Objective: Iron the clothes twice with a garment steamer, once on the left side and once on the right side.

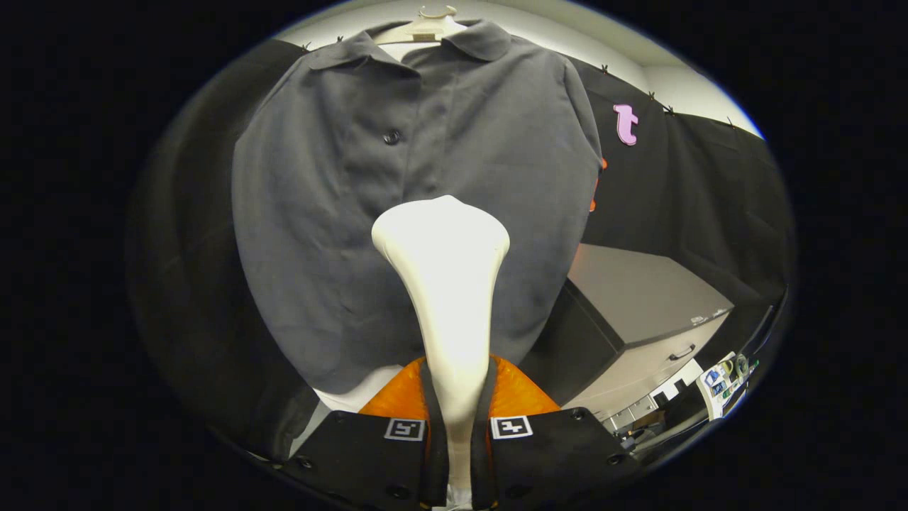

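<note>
Steamer is being clamped by the gripper, its long axis pointing toward twelve o'clock. Its head is being held before the hanging shirt; a cabinet is standing at four o'clock.

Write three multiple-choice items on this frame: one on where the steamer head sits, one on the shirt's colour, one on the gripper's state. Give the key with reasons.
1. Where is the steamer head?
A. In front of the shirt, around its middle
B. On the cabinet
C. Above the hanger

2. What colour is the shirt?
A. White
B. Dark grey
C. Red

3. What is the gripper doing?
A. Open, holding nothing
B. Shut on the hanger
C. Shut on the steamer's handle

Key: 1 A, the white head overlaps the shirt's front below the button. 2 B, its cloth is dark grey. 3 C, both fingers press the handle's sides.
</note>
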